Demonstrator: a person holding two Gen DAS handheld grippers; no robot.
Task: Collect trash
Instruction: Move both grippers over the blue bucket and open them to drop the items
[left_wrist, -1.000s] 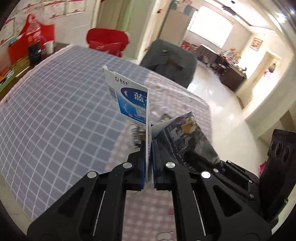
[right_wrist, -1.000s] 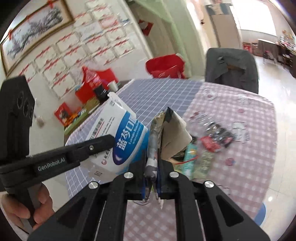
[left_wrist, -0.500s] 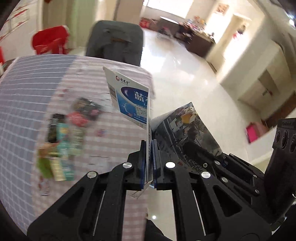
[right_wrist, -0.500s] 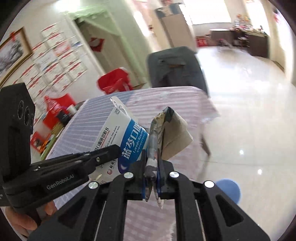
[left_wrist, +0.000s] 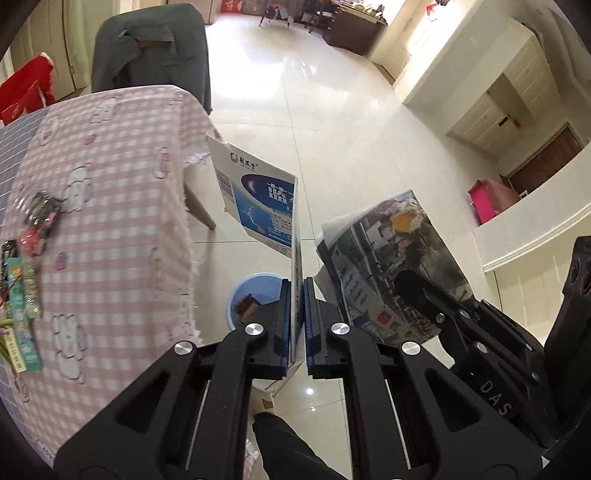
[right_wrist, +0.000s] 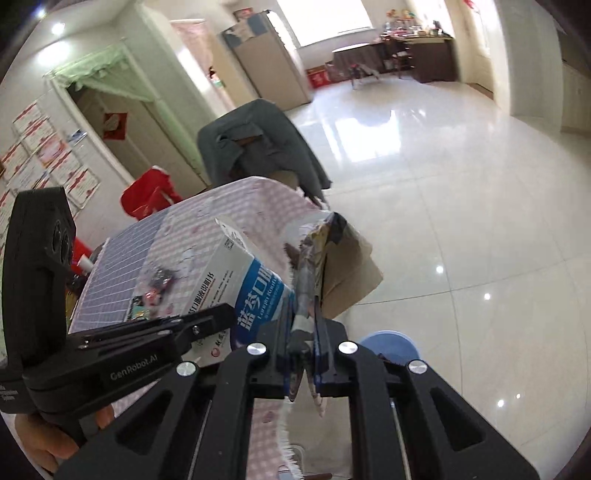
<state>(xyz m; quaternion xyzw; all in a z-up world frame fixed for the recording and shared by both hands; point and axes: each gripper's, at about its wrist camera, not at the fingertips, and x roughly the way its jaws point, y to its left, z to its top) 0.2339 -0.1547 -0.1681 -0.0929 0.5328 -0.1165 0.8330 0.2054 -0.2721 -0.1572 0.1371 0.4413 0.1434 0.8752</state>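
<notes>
Left wrist view, nearest first: left gripper (left_wrist: 296, 325) clamped on the lower edge of a flattened white-and-blue cardboard medicine box (left_wrist: 258, 199), panel standing upright out of the pads. Just to the right, right gripper (left_wrist: 417, 291) pinching a crumpled, dark printed paper wrapper (left_wrist: 388, 266); the same pair in the right wrist view as right gripper (right_wrist: 301, 334) closed narrow on that wrapper (right_wrist: 332, 266), left gripper (right_wrist: 207, 325) alongside, box (right_wrist: 243, 288) almost touching the wrapper.

Below and slightly beyond the fingers, on the pale tiled floor (left_wrist: 332, 110), a round blue plastic basin (left_wrist: 251, 291), apparently serving as the bin; inside, one small reddish-brown piece, otherwise hard to tell. Partly hidden behind the left fingers, so rim position uncertain.

Risks, as judgement: box held only by a thin edge, wide and flat, likely to flutter or glide sideways on release and land on tile beside the basin. Wrapper light and springy, liable to cling to a pad or drift. Two loads nearly in contact, so one release could knock the other. Basin close to the hanging edge of the pink checked tablecloth (left_wrist: 110, 184); a swing too far left could snag the fringe.

Farther off, on the cloth: several small snack wrappers (left_wrist: 26, 258), uncollected. Beyond, a chair draped in a grey jacket (left_wrist: 147, 44).
</notes>
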